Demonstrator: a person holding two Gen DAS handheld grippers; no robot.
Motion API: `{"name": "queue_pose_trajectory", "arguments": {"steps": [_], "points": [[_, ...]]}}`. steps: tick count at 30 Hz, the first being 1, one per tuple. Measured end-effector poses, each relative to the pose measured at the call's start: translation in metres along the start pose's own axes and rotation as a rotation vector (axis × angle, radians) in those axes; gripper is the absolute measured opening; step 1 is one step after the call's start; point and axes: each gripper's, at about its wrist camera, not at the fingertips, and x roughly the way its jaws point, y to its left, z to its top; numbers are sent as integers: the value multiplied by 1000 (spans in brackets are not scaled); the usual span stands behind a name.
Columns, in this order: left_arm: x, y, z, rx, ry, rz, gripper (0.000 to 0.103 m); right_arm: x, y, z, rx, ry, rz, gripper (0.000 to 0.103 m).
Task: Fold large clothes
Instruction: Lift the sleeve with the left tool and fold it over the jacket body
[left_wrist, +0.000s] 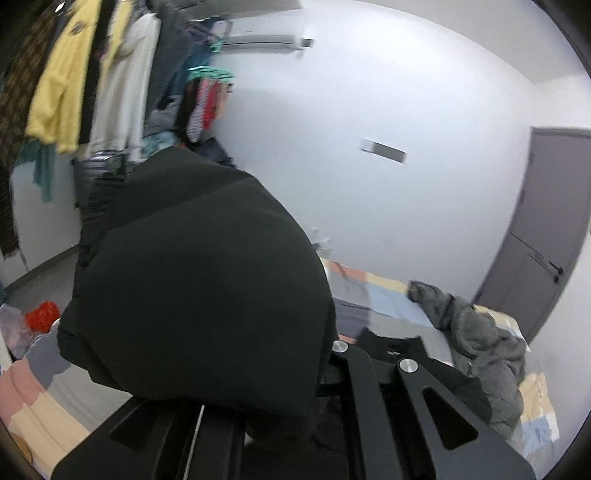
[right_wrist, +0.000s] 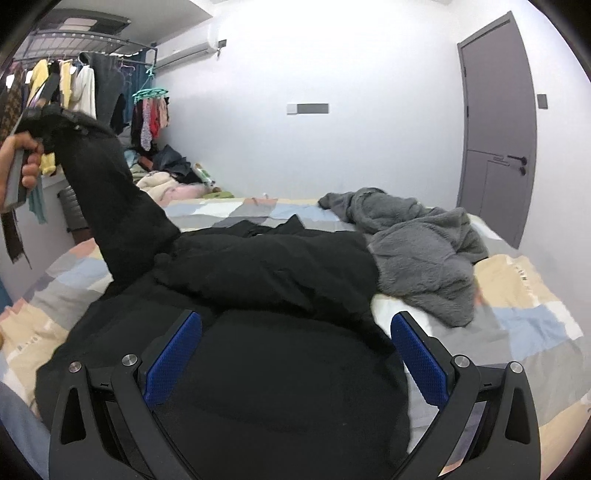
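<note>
The black garment lay spread on the bed, 1 end lifted high at the bed's left side by the left claw, clamped on it. Beside the garment lay a grey fleece. The right claw hovered over the garment, jaws wide apart.

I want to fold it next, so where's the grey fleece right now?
In the right wrist view, the grey fleece lies crumpled on the bed, right of the black garment.

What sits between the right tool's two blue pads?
Only the black garment, lying flat on the bed between the right tool's open pads; the right wrist view shows it.
</note>
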Motion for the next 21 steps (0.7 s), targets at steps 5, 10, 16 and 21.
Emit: {"name": "queue_pose_trajectory", "arguments": {"steps": [5, 10, 16, 21], "points": [[15, -73, -23, 125, 40, -47, 8, -6, -22, -1, 83, -5, 21, 103], [34, -131, -53, 209, 79, -111, 8, -12, -32, -3, 88, -31, 10, 103], [68, -193, -108, 252, 142, -176, 8, -7, -47, -9, 130, -17, 21, 103], [95, -235, -166, 318, 211, -232, 8, 2, -56, -11, 155, -11, 29, 103]]}}
